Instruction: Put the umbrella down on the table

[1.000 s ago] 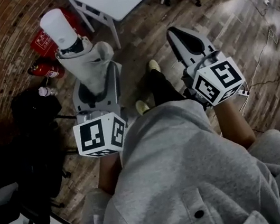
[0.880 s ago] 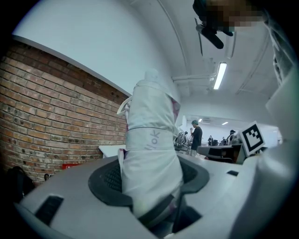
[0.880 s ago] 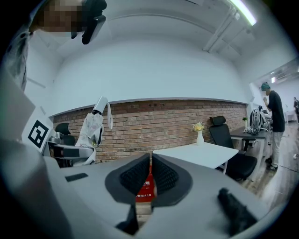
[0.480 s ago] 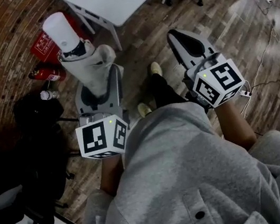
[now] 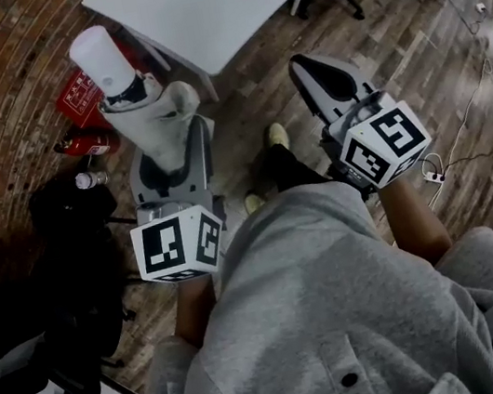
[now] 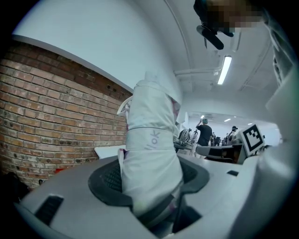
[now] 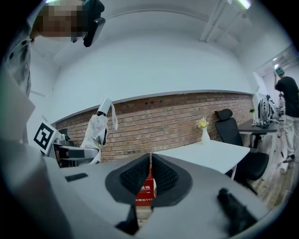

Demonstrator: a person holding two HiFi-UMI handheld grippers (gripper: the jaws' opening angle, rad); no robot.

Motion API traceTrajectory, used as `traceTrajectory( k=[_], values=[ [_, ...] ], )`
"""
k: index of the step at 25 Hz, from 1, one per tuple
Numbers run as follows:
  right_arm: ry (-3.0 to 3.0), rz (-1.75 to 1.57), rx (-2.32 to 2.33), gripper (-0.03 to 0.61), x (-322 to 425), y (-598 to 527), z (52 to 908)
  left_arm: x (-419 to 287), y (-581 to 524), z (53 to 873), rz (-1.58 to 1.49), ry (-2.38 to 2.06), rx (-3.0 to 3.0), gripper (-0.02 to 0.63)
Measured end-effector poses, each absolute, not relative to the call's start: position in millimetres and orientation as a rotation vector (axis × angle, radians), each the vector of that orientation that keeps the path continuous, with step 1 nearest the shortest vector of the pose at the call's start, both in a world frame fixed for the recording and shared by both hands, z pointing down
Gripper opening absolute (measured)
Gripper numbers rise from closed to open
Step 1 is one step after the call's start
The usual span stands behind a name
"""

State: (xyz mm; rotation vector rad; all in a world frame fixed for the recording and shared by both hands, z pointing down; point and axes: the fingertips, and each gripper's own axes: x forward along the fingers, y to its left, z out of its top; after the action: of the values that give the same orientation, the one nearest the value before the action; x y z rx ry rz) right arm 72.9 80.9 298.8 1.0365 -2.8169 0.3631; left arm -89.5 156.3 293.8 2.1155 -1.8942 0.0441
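A folded white umbrella (image 5: 149, 116) in its sleeve stands upright, its white handle (image 5: 102, 54) on top. My left gripper (image 5: 170, 158) is shut on the umbrella's lower part; in the left gripper view the umbrella (image 6: 150, 149) fills the space between the pads of the left gripper (image 6: 150, 191). My right gripper (image 5: 325, 83) is shut with nothing in it; in its own view the pads of the right gripper (image 7: 150, 179) nearly touch. The white table (image 5: 222, 2) lies just ahead of both grippers. The right gripper view shows the table (image 7: 208, 151) and the umbrella (image 7: 97, 128) at its left.
A red box (image 5: 74, 88), a fire extinguisher (image 5: 86, 144) and a bottle (image 5: 85, 180) lie on the wooden floor by the brick wall. A black chair (image 5: 61, 271) stands at the left. A vase with flowers (image 7: 204, 131) sits on the table's far end, an office chair (image 7: 230, 128) behind it.
The table has come nearer and fills more of the head view's top. Both grippers moved toward it together, the umbrella still upright in the left one.
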Motion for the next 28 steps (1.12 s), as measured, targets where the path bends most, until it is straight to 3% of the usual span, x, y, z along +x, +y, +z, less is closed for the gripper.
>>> traceTrajectory(
  k=[28],
  values=[
    [-2.840,0.415,0.855,0.032,114,-67,312,-26,9,293,0.073,-1.968,2.056,0.267]
  ],
)
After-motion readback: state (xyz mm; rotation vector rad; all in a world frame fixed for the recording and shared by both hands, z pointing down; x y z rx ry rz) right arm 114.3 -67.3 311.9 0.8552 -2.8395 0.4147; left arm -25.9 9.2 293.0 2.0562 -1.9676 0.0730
